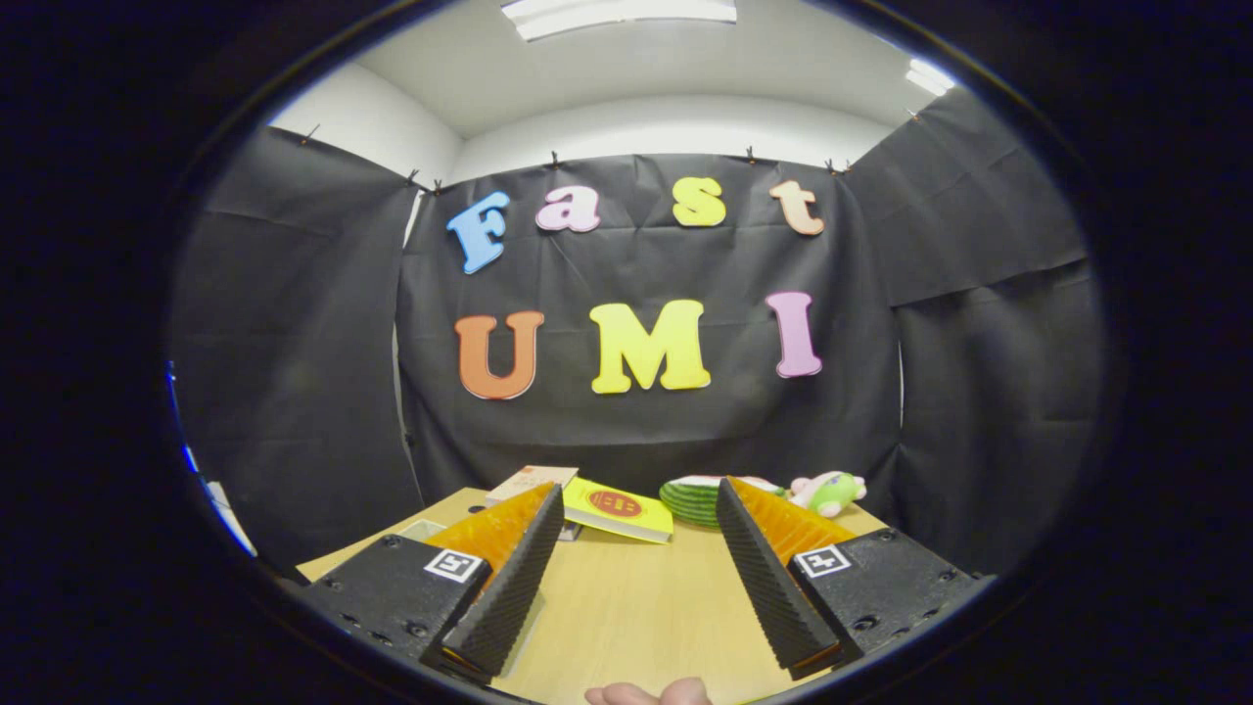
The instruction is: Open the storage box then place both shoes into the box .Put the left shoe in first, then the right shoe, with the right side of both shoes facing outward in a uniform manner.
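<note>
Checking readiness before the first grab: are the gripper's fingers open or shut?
Open. The gripper has its fingers spread apart over the bare wooden table, with nothing between them.

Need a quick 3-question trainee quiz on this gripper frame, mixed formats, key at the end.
1. True or false: the gripper is shut on the yellow book.
2. What lies beyond the right finger, beside the green striped plate? A) a green and pink plush toy B) a metal kettle C) a glass jar
3. Fill in: between the fingers lies bare light wooden ____.

Key:
1. False: the fingers stand apart, holding nothing.
2. A, the plush toy.
3. Table.
</note>
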### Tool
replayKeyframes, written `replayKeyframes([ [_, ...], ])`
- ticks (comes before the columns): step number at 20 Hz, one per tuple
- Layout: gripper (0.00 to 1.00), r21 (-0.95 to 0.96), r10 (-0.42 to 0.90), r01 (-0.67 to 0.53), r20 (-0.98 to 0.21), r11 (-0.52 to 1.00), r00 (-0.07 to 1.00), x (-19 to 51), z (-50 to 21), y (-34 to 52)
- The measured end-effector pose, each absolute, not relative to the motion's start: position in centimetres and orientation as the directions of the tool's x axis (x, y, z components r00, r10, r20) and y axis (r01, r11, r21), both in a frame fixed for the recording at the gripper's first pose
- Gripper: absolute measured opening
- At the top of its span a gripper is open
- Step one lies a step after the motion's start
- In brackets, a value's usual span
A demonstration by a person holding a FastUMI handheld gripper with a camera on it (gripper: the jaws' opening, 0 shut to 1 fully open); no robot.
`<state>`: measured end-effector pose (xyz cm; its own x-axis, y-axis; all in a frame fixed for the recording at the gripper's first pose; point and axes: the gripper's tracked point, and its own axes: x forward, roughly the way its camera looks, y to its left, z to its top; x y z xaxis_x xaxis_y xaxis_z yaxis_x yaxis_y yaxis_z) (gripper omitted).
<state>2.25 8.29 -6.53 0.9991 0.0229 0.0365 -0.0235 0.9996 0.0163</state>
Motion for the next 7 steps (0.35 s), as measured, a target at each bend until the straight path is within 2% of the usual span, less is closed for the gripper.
replayKeyframes([
  [7,1.00,0.009,0.007,-0.008,0.055,1.000,0.998,1.67,-6.00,7.80],
])
